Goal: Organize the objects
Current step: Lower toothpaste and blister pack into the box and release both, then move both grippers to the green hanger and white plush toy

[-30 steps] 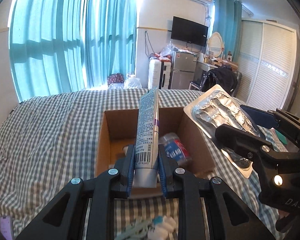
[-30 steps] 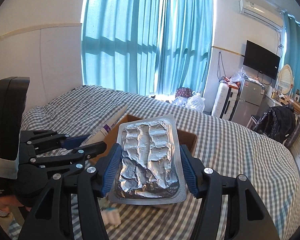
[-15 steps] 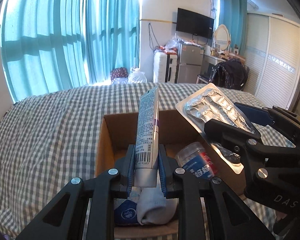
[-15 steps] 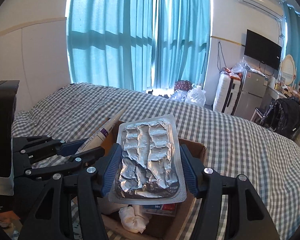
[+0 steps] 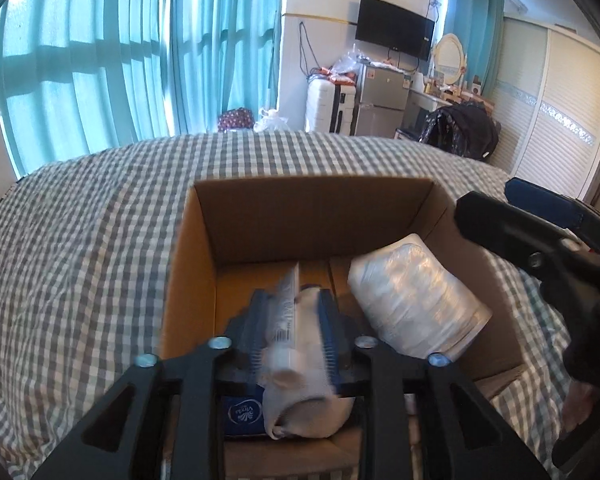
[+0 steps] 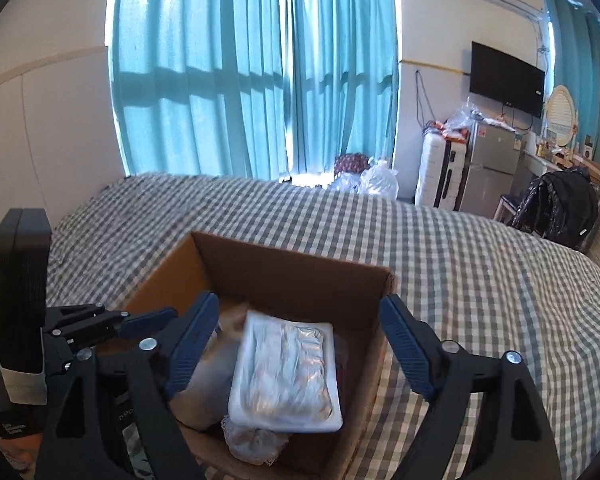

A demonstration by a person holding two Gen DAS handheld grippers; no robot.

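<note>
An open cardboard box (image 5: 312,216) stands on the checked bed and also shows in the right wrist view (image 6: 292,268). My left gripper (image 5: 292,316) hangs over the box with its jaws slightly apart; the white tube (image 5: 286,320) is blurred between them, tipping down loose. My right gripper (image 6: 300,344) is open wide above the box. The foil blister pack (image 6: 286,376) lies below it in the box, on other items. The pack also shows in the left wrist view (image 5: 416,300), leaning at the box's right side. A white sock roll (image 5: 308,404) and a blue tin (image 5: 242,414) lie in the box.
The grey-and-white checked bedspread (image 6: 480,264) spreads around the box. Teal curtains (image 6: 252,80), a fridge (image 6: 488,168) and a chair with a black jacket (image 6: 556,204) stand beyond the bed. The right gripper's body (image 5: 548,256) is at the box's right edge.
Both grippers dropped lower over the box and opened. The blister pack fell from the right gripper into the box. The tube is slipping out of the left gripper.
</note>
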